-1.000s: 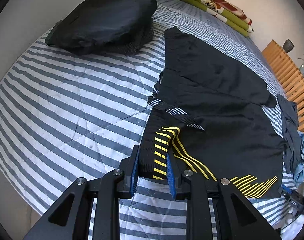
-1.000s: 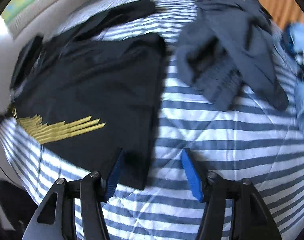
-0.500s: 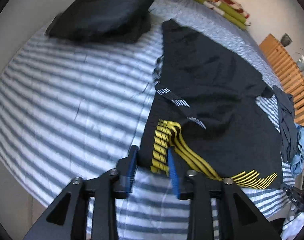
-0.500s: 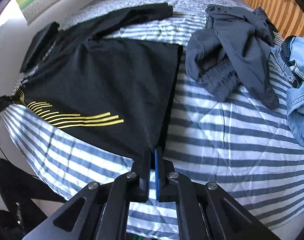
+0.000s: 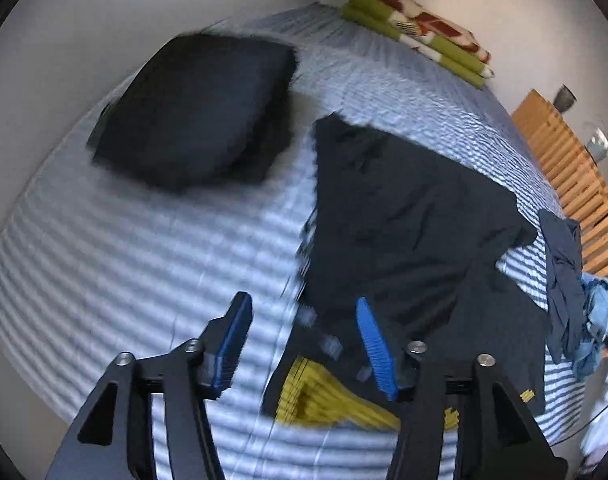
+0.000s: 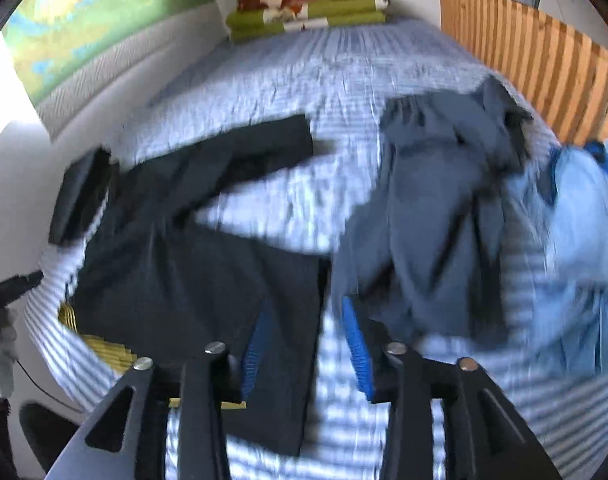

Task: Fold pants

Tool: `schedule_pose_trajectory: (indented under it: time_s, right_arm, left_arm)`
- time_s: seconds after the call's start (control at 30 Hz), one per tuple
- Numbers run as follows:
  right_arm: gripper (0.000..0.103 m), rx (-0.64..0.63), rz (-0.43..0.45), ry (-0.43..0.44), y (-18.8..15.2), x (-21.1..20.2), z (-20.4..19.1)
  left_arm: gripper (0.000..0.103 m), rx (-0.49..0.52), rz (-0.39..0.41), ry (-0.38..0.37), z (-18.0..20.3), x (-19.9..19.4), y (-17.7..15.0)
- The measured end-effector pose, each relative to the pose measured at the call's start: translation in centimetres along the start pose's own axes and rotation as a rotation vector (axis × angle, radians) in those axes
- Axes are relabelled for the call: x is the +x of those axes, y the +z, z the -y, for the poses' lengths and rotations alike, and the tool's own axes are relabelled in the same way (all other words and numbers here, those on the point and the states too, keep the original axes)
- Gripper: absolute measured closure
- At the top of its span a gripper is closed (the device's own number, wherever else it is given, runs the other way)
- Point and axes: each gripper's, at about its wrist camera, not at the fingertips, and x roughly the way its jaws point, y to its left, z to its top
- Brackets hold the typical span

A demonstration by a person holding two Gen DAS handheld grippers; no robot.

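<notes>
A bed (image 5: 152,240) with a blue-and-white striped quilt fills both views, which are motion-blurred. Along its right side runs a wooden slatted frame (image 6: 535,68); a green-and-yellow picture (image 6: 92,20) hangs on the wall at far left in the right wrist view.

The black pants (image 5: 403,216) lie spread on the quilt right of centre, partly folded: a dark upper layer lies doubled over the near part, and yellow stripes (image 5: 315,400) show at the near edge beneath it. In the right wrist view the same pants (image 6: 176,272) stretch from the near centre to the far left, one leg reaching toward the far middle of the bed.

A folded black garment pile (image 5: 200,108) sits at far left, well apart from the pants. A crumpled grey-blue garment (image 6: 435,216) lies to the right of the pants, just beside their edge, with light blue denim (image 6: 575,232) further right. Folded green and red bedding (image 5: 415,32) rests at the far end against the wall.

The left gripper (image 5: 304,352) hangs above the near left edge of the pants with its blue-padded jaws spread wide, nothing between them. The right gripper (image 6: 304,344) is likewise wide open and empty, over the near right edge of the pants, its left pad above black cloth and its right pad (image 6: 355,344) near the grey-blue garment
</notes>
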Motion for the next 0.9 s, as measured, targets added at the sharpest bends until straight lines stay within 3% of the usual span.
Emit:
schedule_pose_trajectory:
  time_s: [0.17, 0.23, 0.37, 0.47, 0.73, 0.9]
  right_arm:
    - [0.060, 0.111, 0.049, 0.093, 5.6, 3.1, 1.5]
    - [0.060, 0.141, 0.044, 0.090, 7.5, 5.4, 2.1]
    - [0.060, 0.196, -0.011, 0.105, 10.4, 10.5, 3.9]
    - [0.058, 0.205, -0.033, 0.103, 12.3, 13.5, 4.9]
    - [0.050, 0.224, -0.053, 0.140, 19.0, 19.6, 6.0]
    - [0.050, 0.213, -0.103, 0.159, 22.2, 24.2, 4.7]
  left_arm:
    - [0.037, 0.052, 0.008, -0.017, 3.8, 2.8, 5.7]
    - [0.035, 0.048, 0.005, -0.013, 4.6, 4.5, 8.2]
    - [0.027, 0.032, 0.015, 0.041, 4.6, 7.6, 12.5]
    - [0.020, -0.028, -0.016, 0.033, 3.4, 11.2, 15.5]
    - [0.020, -0.151, -0.074, 0.039, 0.6, 18.9, 19.4]
    - [0.022, -0.084, -0.062, 0.055, 1.8, 20.1, 19.3]
